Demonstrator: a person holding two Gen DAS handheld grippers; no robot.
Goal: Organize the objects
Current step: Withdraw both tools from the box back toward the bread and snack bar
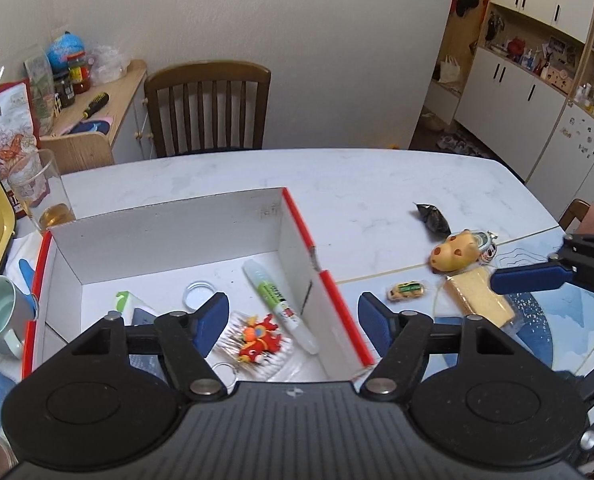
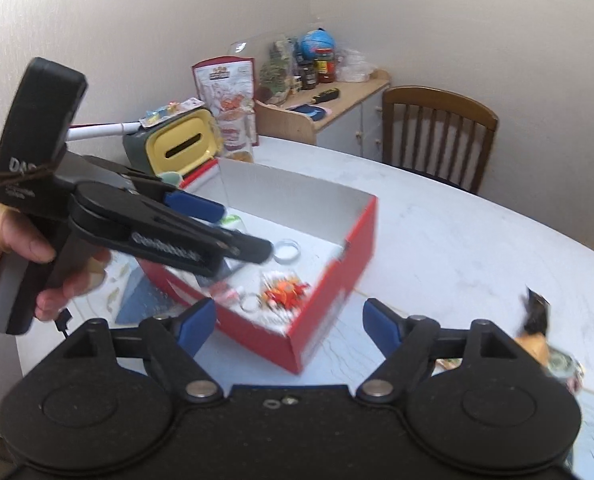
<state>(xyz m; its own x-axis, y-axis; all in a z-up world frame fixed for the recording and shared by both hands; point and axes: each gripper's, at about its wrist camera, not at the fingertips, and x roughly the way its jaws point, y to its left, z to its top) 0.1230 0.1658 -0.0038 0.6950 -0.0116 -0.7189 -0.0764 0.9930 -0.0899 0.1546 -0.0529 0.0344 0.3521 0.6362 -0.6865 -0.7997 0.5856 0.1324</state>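
Between and just ahead of the left gripper's [image 1: 293,316] blue fingers [image 1: 213,320], which are standing well apart with nothing clamped, a red box [image 1: 329,292] with a white inside is sitting on the pale table [image 1: 361,188]. Beyond the left finger, on the box floor, a round clear lid [image 1: 198,293] is lying. Between the fingers a red and orange toy figure [image 1: 259,338] is resting on a white packet, and just right of it a glue stick [image 1: 281,306] with a green label is lying slanted along the box's right wall. Beyond the right finger, outside the box, a small wrapped snack [image 1: 405,291] is lying on the table, then a yellow animal-head toy [image 1: 455,256], a flat yellow packet [image 1: 479,296] and, farther off, a dark crumpled wrapper [image 1: 433,218]. The other gripper's blue finger is reaching in from the right edge above the flat packet.

In the right wrist view, the right gripper [image 2: 291,322] is also holding its fingers [image 2: 199,326] wide apart and empty. Left of them a hand [image 2: 9,252] is gripping the left tool, which is hanging over the near corner of the box; the picture is blurred here. Ahead between the fingers the box is standing with the toy figure inside. Past the right finger the dark wrapper is showing, blurred.
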